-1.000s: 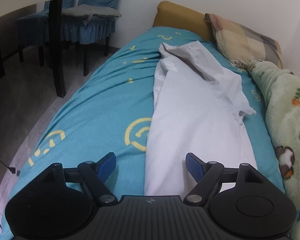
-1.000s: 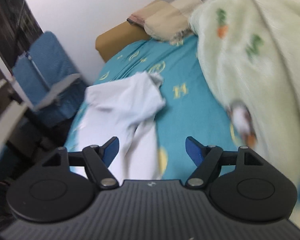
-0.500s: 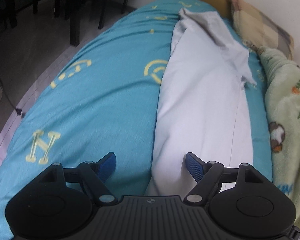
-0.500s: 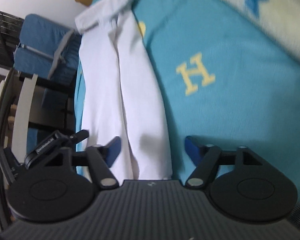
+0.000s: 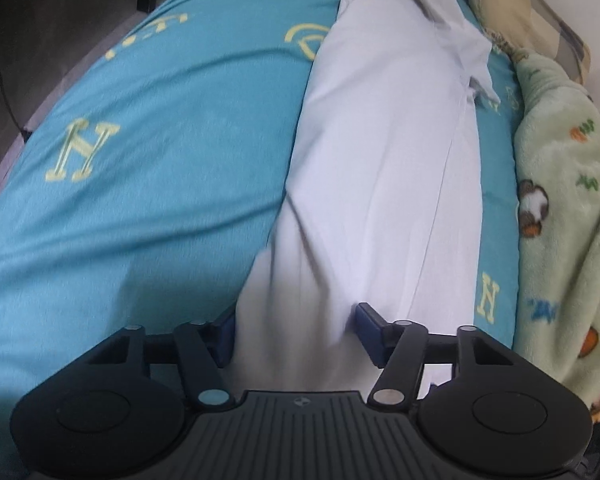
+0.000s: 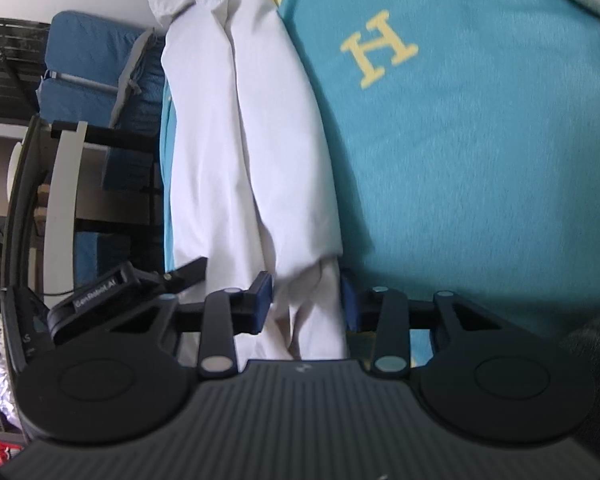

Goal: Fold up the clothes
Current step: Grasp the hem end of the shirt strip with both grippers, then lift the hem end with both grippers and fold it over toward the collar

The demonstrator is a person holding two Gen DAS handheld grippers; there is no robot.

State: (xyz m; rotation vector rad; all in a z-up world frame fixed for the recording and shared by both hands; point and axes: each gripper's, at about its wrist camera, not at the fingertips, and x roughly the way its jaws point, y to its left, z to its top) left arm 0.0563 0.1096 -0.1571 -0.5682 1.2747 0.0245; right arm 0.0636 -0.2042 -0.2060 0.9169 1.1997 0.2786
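Bed's white garment (image 5: 384, 184) between both jaws

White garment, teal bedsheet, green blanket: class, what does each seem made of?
Long white folded garment: probably thin woven cotton, matte, with crisp creases. Teal letter-printed bedsheet: likely smooth cotton, finely wrinkled. Pale green cartoon-printed blanket: apparently plush fleece, with a fuzzy nap.

The white garment's (image 5: 380, 184) near end is hidden under both tongs' black bodies — whether the blue pads (image 6: 262, 294) press the cloth is unclear; the green blanket (image 5: 560, 200) is cut off at the frame edge.
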